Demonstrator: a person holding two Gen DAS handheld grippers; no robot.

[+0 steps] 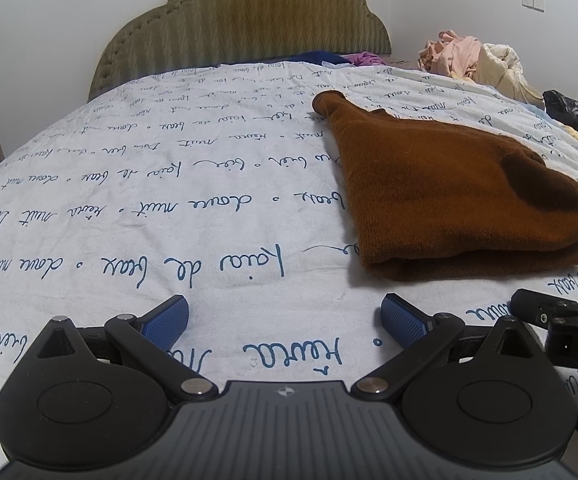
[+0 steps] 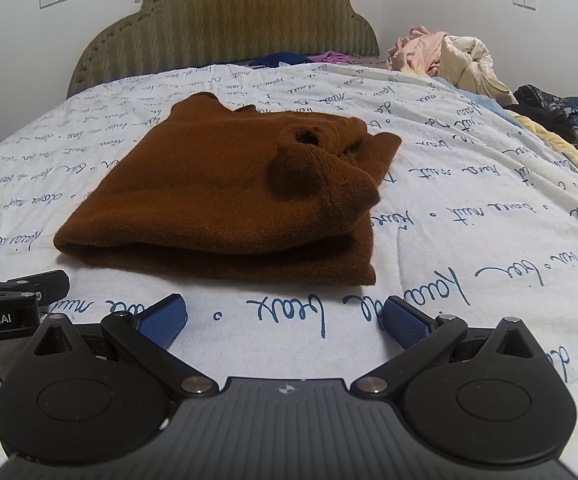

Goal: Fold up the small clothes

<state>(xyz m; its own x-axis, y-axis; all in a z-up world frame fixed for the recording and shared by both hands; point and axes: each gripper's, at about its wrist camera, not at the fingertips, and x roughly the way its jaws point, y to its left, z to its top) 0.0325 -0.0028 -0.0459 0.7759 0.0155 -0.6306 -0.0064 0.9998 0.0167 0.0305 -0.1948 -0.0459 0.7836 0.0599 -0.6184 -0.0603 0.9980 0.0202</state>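
Nearest, the left gripper [image 1: 285,316] and right gripper [image 2: 285,316] hover with jaws wide and empty over the white script-printed bedspread [image 1: 129,208]. Just beyond lies the rust-brown knitted garment [image 2: 217,196], folded double, probably just released; bare bedspread surrounds it, loose clothes [image 2: 445,56] far behind.

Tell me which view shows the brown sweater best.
The right wrist view: the sweater lies centred, whole, with its folded layers and cuffs visible. The left wrist view shows it off to the right, at a slant.

Both wrist views low over bed [image 1: 129,200], facing headboard [image 1: 241,28]; share brown sweater [image 2: 217,196].
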